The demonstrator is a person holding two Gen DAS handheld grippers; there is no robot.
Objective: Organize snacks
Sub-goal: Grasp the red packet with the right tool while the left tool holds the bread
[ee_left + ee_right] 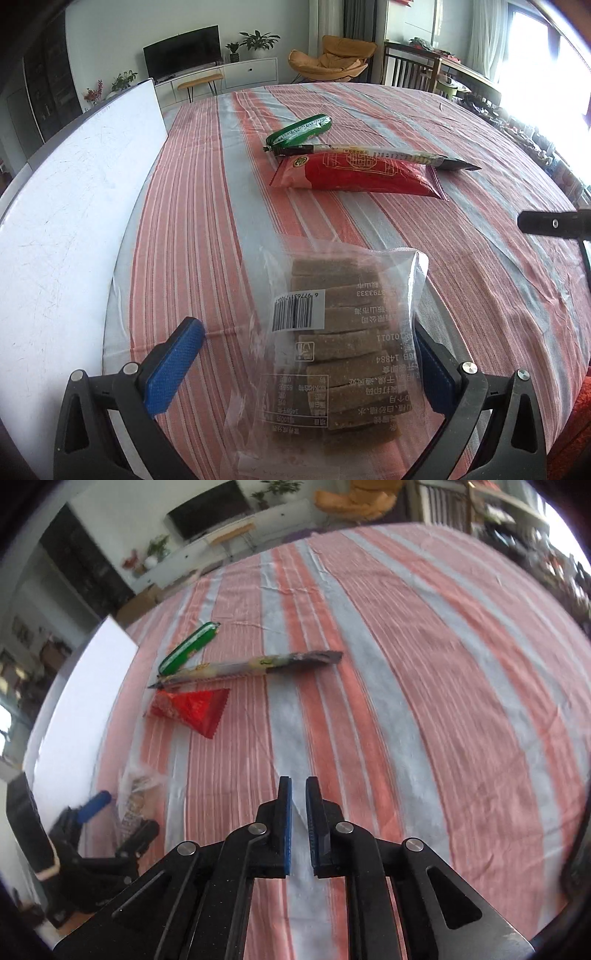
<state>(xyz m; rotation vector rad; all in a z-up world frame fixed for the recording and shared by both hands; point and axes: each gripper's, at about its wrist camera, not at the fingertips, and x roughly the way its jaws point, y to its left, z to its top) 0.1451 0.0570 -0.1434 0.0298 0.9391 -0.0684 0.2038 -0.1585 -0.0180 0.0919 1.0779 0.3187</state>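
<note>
A clear bag of brown cakes lies on the striped tablecloth between the wide-open fingers of my left gripper; whether the pads touch it I cannot tell. Farther off lie a red packet, a long thin snack stick and a green packet. In the right wrist view the same red packet, stick and green packet lie at the left. My right gripper is nearly shut and empty above bare cloth. The left gripper with the bag shows at the lower left.
A white board runs along the table's left side, also in the right wrist view. The right gripper's black tip reaches in from the right edge. Clutter lines the table's far right edge. A TV, plants and an orange chair stand beyond.
</note>
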